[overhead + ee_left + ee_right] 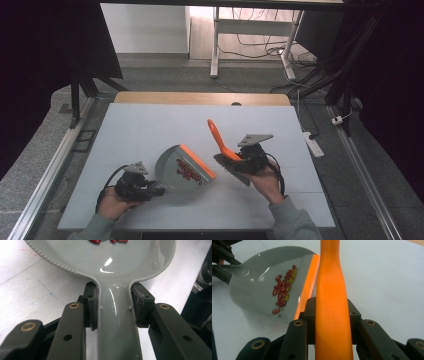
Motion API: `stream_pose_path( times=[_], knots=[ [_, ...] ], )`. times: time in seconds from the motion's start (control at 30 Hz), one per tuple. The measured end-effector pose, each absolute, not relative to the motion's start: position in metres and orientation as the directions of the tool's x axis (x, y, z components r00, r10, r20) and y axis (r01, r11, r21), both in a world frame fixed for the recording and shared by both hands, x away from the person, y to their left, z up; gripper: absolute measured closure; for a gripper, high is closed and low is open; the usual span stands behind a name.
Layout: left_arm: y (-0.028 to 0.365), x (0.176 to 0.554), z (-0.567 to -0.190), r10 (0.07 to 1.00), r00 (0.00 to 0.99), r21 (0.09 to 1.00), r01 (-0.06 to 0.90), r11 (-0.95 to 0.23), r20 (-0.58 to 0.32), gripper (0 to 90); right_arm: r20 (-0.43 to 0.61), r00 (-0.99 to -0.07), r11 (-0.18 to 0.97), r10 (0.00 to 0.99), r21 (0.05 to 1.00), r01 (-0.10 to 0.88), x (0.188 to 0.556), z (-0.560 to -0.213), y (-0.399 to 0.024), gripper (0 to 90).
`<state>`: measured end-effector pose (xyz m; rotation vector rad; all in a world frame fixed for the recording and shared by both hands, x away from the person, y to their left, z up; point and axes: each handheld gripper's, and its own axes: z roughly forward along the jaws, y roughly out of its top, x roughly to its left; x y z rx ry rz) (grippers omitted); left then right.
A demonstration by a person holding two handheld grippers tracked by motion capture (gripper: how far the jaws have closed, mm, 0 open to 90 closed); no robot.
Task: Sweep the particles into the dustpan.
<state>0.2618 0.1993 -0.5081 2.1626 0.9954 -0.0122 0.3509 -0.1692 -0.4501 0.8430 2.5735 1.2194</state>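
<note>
The left gripper (150,191) is clamped on the handle of the grey dustpan (175,170), which rests on the white table (150,125) near its front edge; red beans (189,170) lie heaped inside, near the orange lip (197,161); the right gripper (240,160) is clamped on the orange brush (218,137), just beside the lip, handle tilted up and away.

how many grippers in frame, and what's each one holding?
2. The left gripper sits at the table's near left, clamped on the grey dustpan handle. The right gripper is at the near right, clamped on the orange brush handle.
</note>
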Motion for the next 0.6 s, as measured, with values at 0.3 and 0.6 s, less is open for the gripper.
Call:
stream_pose_path(
  times=[0.3,0.6],
  knots=[
    [0.205,0.246,-0.506,0.714,0.632,0.662,0.677,-0.321,-0.301,61.4,0.066,-0.855,0.524,0.514,0.765,0.374,0.344,-0.447,-0.193,71.1],
    [0.208,0.243,-0.505,0.744,0.602,0.671,0.682,-0.291,-0.29,61.4,0.063,-0.842,0.528,0.536,0.753,0.393,0.338,-0.452,-0.209,71.0]
  ],
)
